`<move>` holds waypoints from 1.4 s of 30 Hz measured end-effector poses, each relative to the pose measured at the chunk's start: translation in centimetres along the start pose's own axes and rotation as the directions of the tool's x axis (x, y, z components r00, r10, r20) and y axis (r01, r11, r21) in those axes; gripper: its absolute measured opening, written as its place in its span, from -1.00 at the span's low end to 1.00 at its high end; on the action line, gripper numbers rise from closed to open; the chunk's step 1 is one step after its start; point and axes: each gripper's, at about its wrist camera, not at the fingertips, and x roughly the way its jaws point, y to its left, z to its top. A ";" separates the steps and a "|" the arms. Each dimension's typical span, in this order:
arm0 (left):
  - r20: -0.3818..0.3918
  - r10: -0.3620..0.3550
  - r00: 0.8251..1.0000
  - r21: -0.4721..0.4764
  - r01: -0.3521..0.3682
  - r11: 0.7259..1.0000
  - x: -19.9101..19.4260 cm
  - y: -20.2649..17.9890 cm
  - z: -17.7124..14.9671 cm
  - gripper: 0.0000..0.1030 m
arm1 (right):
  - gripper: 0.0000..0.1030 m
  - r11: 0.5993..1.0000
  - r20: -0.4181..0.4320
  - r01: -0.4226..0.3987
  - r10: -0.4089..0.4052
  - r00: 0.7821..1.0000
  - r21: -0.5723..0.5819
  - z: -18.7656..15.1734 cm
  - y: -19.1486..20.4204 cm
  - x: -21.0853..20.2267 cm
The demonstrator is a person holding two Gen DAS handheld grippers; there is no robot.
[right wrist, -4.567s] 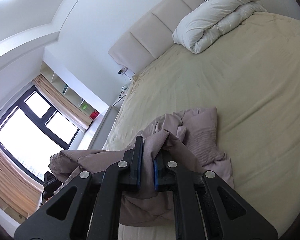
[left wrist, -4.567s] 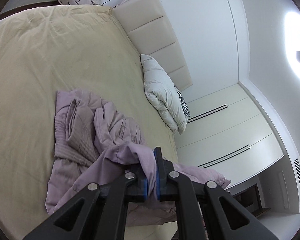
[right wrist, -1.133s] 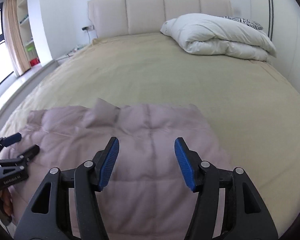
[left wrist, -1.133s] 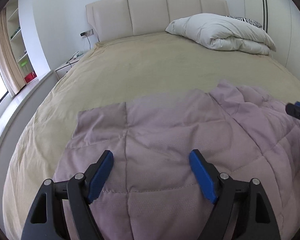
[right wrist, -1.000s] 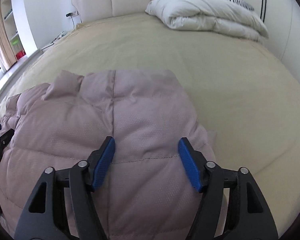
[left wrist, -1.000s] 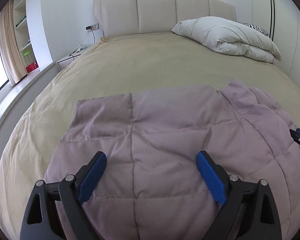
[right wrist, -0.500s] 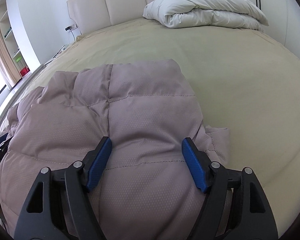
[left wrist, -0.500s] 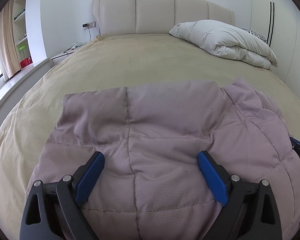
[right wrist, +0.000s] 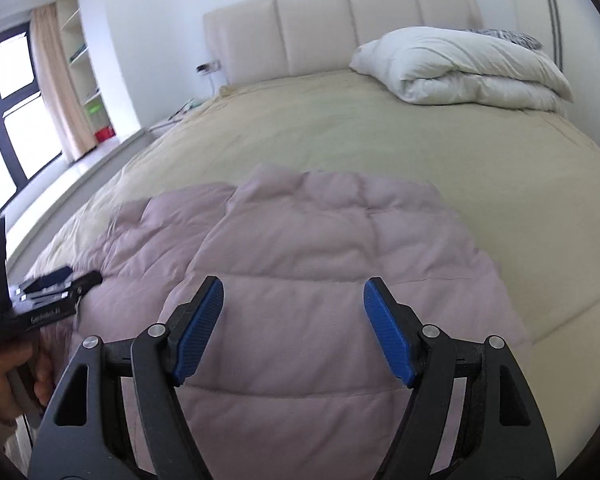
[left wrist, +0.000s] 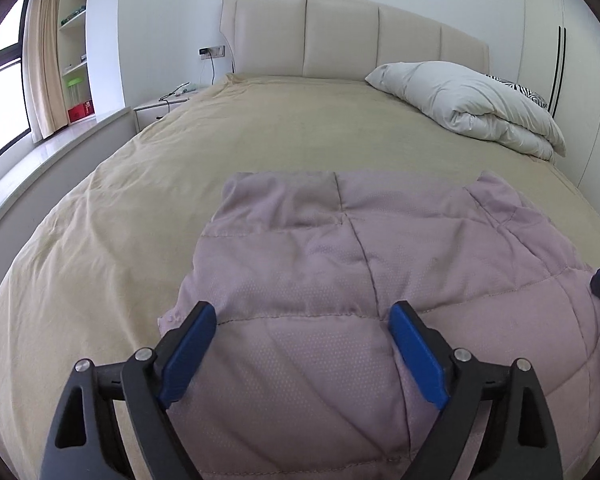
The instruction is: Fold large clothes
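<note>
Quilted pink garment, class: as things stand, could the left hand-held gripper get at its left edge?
Probably yes. The left hand-held gripper is open just above the quilted pink garment, which lies spread on the bed. Nothing lies between its fingers and the left edge.

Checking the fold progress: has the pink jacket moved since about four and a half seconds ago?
Yes. The pink jacket was bunched and gripped by both grippers; now it lies spread flat on the bed, its far edge toward the headboard.
</note>
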 end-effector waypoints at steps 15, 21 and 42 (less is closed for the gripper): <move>-0.013 -0.039 0.999 -0.032 0.039 0.999 2.5 0.8 -0.4 0.92 | 0.42 0.987 0.022 0.102 -0.100 0.995 -0.124 -4.0 1.8 4.8; -0.018 -0.126 0.992 -0.106 0.124 0.987 -1.9 3.3 0.3 0.89 | 0.48 0.998 -0.045 0.014 -0.016 0.999 -0.054 -2.4 -0.5 2.9; -0.127 -0.469 0.874 -0.516 0.346 0.784 0.2 12.9 -4.4 0.96 | 0.75 0.913 -0.049 -0.153 0.185 0.982 0.377 -2.4 -17.4 -3.8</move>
